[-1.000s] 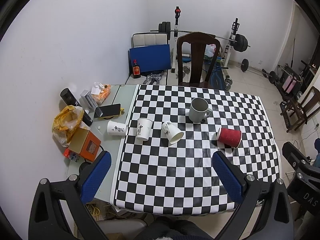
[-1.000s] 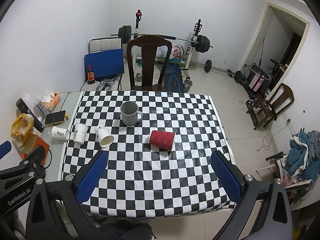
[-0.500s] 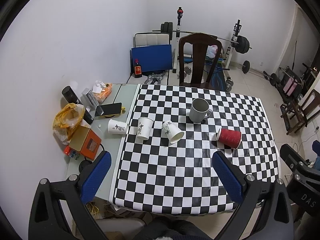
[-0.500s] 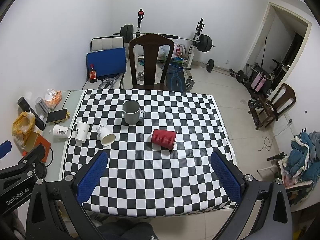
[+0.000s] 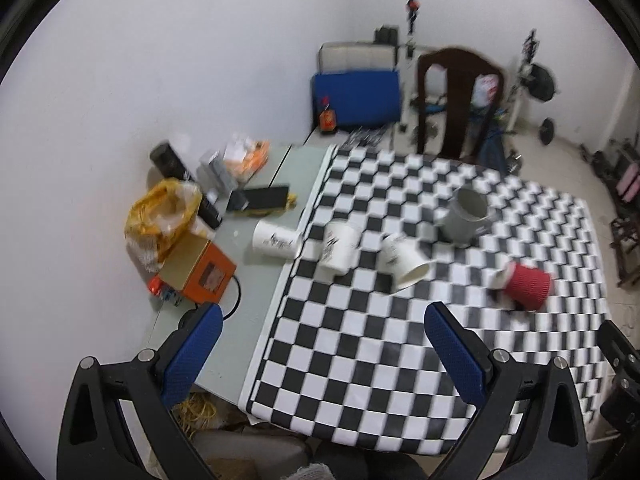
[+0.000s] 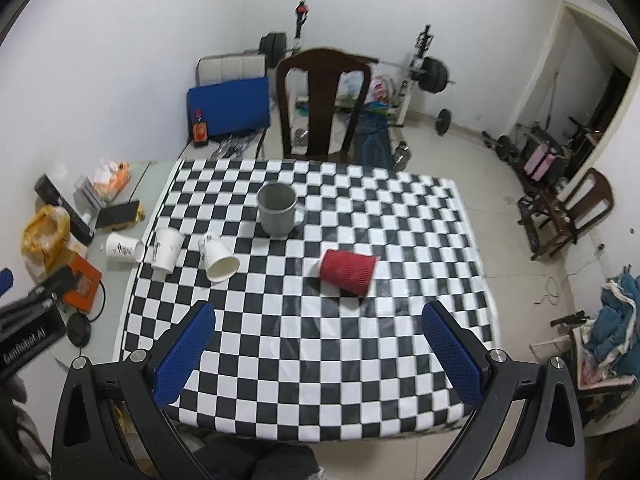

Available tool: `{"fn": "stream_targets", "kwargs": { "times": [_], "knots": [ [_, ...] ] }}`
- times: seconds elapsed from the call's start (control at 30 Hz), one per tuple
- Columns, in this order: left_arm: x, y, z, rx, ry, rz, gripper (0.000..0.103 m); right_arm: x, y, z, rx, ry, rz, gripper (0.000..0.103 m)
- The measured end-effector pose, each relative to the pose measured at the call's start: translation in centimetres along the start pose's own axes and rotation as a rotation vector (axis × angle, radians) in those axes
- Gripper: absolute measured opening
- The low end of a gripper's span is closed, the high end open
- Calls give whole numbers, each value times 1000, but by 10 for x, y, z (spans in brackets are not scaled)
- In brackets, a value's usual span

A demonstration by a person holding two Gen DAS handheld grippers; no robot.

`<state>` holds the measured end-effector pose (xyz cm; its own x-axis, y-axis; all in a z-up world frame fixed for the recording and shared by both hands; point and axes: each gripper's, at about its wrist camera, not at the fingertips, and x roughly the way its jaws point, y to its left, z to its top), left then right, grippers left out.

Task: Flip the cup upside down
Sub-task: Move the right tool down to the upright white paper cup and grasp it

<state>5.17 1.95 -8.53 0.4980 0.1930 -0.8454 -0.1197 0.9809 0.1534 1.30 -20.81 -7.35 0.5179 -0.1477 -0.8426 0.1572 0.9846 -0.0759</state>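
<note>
1. Left tool (image 5: pixel 320 344): wide open, empty, high above the worktop (image 5: pixel 360 360) near edge.
2. Right tool (image 6: pixel 318 344): also spread wide, empty, well apart from every cup.
3. Five cups across the worktop; task names none in particular. Red cup (image 6: pixel 347 271) on its side at about 5 o'clock from the grey mug (image 6: pixel 277 210), mouth toward 4 o'clock. Mug upright, mouth up, handle at 3 o'clock.
4. White cup (image 6: pixel 218 259) tipped over at 8 o'clock from the mug, mouth toward the camera. Second cup (image 6: pixel 168 249) just beyond at 9 o'clock, seemingly rim down. Third cup (image 6: pixel 124 246) on its side off the checked cloth, on the grey surface.
5. Likely handling: paper cups light, thin-walled, easily crushed or rolled away; red one ribbed, so less slippery. Mug heavier, stiff, smooth, breakable if dropped.
6. Probable hold: paper cups gently across mid-wall, avoiding the soft rim; mug across the body, clear of the handle.
</note>
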Motion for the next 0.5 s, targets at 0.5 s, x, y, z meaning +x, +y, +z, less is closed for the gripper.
{"fn": "stream_targets", "kwargs": {
  "times": [0.5],
  "knots": [
    [248, 11, 57, 78, 301, -45, 80, 281, 72, -21, 65, 408, 55, 76]
  ]
}}
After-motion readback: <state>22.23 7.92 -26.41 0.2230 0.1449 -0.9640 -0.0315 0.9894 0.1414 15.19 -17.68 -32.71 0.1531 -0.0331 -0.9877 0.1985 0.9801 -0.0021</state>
